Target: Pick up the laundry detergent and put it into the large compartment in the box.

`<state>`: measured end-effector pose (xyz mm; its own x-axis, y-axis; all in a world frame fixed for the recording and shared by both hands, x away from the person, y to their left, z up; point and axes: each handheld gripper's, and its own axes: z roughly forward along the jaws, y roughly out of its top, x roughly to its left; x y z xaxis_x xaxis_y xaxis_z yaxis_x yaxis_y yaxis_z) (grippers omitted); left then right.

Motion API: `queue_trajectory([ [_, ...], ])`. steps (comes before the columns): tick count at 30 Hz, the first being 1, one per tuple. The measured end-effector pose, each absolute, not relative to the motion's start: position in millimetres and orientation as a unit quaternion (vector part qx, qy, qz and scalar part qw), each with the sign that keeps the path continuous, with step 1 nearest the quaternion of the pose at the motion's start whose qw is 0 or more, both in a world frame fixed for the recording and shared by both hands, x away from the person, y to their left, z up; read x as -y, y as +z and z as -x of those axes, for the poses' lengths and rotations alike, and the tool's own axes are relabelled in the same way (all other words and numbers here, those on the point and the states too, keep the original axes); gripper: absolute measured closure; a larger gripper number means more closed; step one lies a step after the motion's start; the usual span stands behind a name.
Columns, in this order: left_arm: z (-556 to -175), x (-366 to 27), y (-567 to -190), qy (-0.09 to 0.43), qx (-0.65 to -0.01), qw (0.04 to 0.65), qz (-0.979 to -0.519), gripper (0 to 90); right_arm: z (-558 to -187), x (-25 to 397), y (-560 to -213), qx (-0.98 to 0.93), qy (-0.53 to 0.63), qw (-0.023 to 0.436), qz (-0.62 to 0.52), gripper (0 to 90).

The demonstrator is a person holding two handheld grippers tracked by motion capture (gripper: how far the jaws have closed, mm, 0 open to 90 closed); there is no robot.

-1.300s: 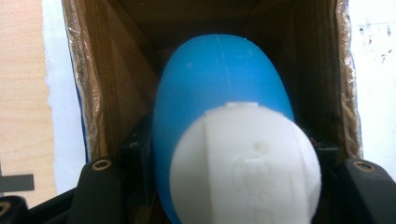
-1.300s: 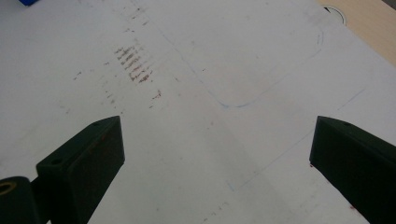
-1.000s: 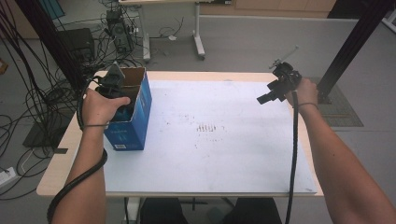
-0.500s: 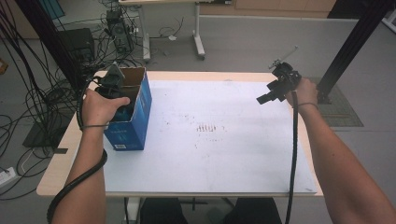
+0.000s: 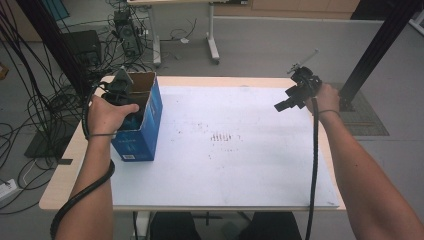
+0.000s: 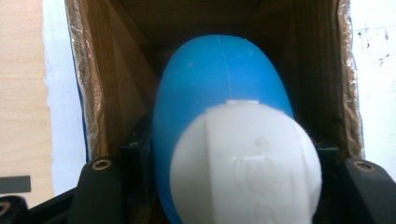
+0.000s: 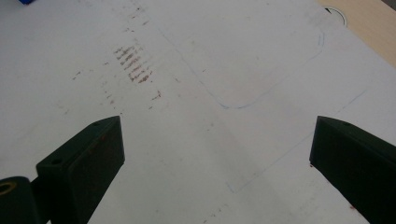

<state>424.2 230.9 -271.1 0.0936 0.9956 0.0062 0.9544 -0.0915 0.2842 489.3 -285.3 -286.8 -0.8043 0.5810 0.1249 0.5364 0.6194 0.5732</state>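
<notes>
Inside the blue cardboard box (image 5: 142, 122) at the table's (image 5: 240, 175) left edge, our left tool (image 5: 120, 90) grips a blue-and-white plastic bottle (image 6: 224, 140). Our right tool (image 5: 295, 95) hovers above the far right corner, jaws spread wide and empty.

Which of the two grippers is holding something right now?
The left gripper, down in the blue box, holds a blue-and-white bottle; the right gripper hangs open above the table.

Bottle (image 6: 219, 84) blue, cap (image 6: 246, 163) white — box (image 5: 140, 135) blue.
</notes>
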Motion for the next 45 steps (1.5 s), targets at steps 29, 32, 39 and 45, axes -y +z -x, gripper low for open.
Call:
queue_trajectory([
  [29,-422.7,-231.7,-271.7,0.101,-0.668,0.11,-0.729,37.6,-490.0,284.2,-287.5,-0.9,0.304,0.035,-0.31,2.9],
  [32,-423.0,-232.0,-271.5,0.099,-0.668,0.109,-0.729,37.5,-490.0,284.2,-287.4,-0.9,0.305,0.035,-0.31,2.9],
  [39,-423.5,-233.1,-271.5,0.098,-0.668,0.109,-0.73,37.4,-490.0,284.8,-287.4,-0.9,0.305,0.035,-0.31,2.9],
  [45,-424.0,-233.1,-270.1,0.101,-0.668,0.108,-0.729,36.7,-490.6,284.5,-288.3,-0.899,0.306,0.032,-0.311,2.9],
])
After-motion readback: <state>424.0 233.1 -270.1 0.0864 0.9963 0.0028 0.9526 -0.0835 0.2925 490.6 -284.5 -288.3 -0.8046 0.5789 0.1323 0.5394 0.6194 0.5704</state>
